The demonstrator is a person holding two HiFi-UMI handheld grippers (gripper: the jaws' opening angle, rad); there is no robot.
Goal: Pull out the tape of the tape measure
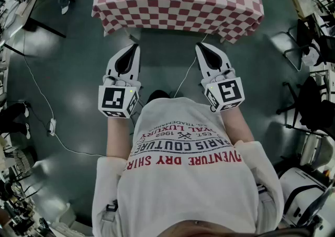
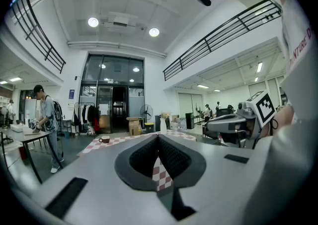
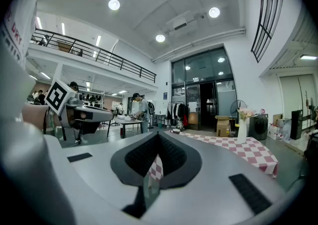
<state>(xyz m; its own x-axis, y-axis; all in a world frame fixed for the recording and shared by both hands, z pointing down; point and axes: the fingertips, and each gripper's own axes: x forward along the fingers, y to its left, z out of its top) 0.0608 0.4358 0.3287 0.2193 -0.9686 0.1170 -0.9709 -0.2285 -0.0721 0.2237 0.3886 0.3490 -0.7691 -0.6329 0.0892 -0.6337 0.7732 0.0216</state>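
Note:
I can make out no tape measure in any view. My left gripper and right gripper are held close in front of the person's chest, side by side, pointing at the table with the red-and-white checked cloth. Both are shut with nothing between the jaws. In the left gripper view the left gripper has its dark pads pressed together, and the right gripper shows beside it. In the right gripper view the right gripper is just as tightly shut, with the left gripper at the left.
A cup stands on the checked table, and a white vase of flowers near its edge. A white cable runs over the grey floor at the left. Dark chairs stand at the right. A person works at a far desk.

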